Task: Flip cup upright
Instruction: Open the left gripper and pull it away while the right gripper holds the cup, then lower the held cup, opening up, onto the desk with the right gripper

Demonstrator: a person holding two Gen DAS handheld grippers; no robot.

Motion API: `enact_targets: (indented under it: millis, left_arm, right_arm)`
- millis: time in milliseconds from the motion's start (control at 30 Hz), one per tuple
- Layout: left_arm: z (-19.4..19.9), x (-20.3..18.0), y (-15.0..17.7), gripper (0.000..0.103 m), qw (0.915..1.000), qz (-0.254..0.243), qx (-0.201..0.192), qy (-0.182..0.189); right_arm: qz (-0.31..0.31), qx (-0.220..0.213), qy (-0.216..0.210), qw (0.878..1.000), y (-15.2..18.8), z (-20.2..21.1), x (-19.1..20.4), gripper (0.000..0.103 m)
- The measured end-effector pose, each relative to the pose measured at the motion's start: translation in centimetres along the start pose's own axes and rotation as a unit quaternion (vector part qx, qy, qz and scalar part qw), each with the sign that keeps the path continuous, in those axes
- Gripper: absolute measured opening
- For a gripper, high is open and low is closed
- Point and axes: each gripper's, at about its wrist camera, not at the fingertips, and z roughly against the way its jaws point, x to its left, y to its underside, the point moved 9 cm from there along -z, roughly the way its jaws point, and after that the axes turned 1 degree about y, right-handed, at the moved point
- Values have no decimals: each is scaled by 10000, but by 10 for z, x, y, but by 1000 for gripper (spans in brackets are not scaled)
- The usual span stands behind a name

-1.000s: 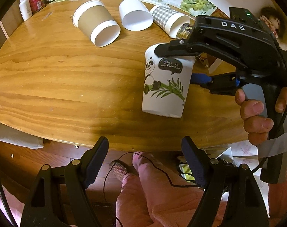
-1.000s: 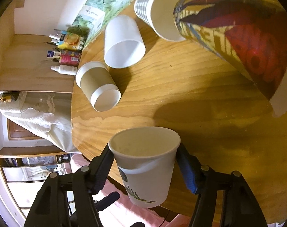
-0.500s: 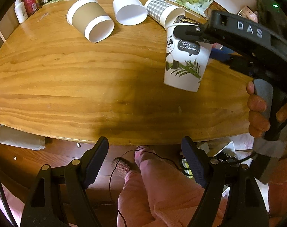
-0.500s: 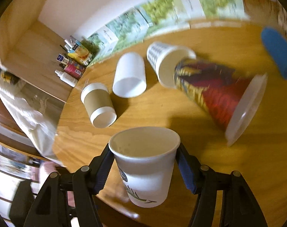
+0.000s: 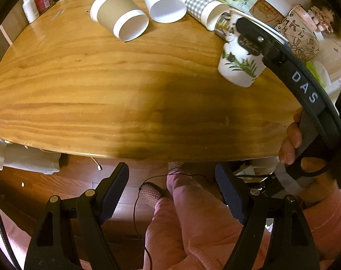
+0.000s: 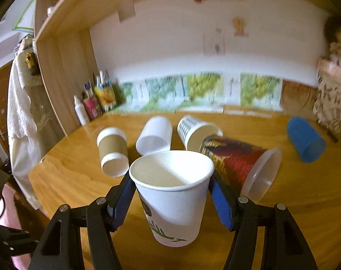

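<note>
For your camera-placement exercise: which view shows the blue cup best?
The right wrist view: the blue cup lies on its side on the table, fully visible at far right. In the left wrist view the right gripper hides almost all of it.

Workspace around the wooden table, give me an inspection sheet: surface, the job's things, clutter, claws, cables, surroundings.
Surface: oval wooden table, bare in its near half.
Job's things: panda cup, mouth up, gripped between the pads; whether its base touches the table cannot be told.
Clutter: five cups on their sides: brown-sleeved cup, white cup, checked cup, red patterned cup, blue cup.
Claws: right claw shut on the panda cup; left claw open, holding nothing, short of the table's near edge.
Cables: thin black wire below the left claw.
Surroundings: bottles at the table's far left corner, picture sheets along the wall.
</note>
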Motion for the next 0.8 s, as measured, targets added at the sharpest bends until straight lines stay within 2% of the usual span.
enact_targets:
  millis: [100,267,800]
  left_arm:
    - [0,4,2,82,10000,33,22,-64]
    - [0,9,4,82,9999,88,28,-143]
    - [-1,12,9,82,9996,-21,111,-263]
  right_arm:
    - [66,-343,115,9993,2,5,1,66]
    - [107,-593,255,9979,9,6,0,66]
    - [214,-742,308,9965,28,7,6,68]
